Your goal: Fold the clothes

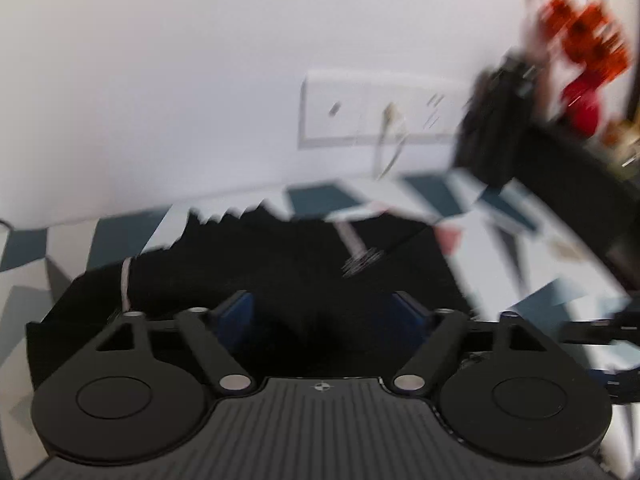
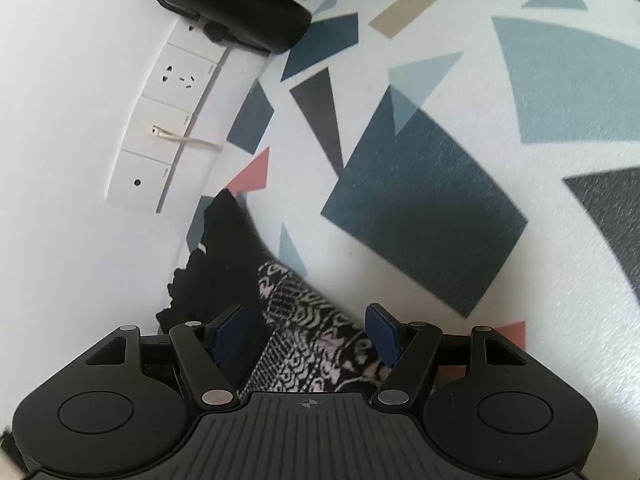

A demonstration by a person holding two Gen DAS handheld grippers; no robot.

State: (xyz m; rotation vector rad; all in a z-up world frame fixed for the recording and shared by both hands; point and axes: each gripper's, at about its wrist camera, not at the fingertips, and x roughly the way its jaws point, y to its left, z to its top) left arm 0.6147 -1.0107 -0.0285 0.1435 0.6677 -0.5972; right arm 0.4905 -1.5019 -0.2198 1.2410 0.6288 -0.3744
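Note:
A black garment [image 1: 304,264] lies on a white tablecloth with blue, grey and pink shapes [image 1: 532,280]. The left wrist view is blurred by motion. My left gripper [image 1: 322,312] is open just above the garment, its blue pads [image 1: 240,312] wide apart. In the right wrist view the garment [image 2: 224,264] shows a black part and a black-and-white patterned part [image 2: 312,344]. My right gripper [image 2: 308,332] is open with the patterned cloth lying between its blue pads [image 2: 382,332], not pinched.
A white wall with a socket panel [image 2: 160,120] and a plugged cable [image 2: 188,140] runs along the table's edge. A black cylinder [image 2: 224,4] lies near the wall. Red and orange objects [image 1: 588,40] and a dark device [image 1: 500,120] show at the right.

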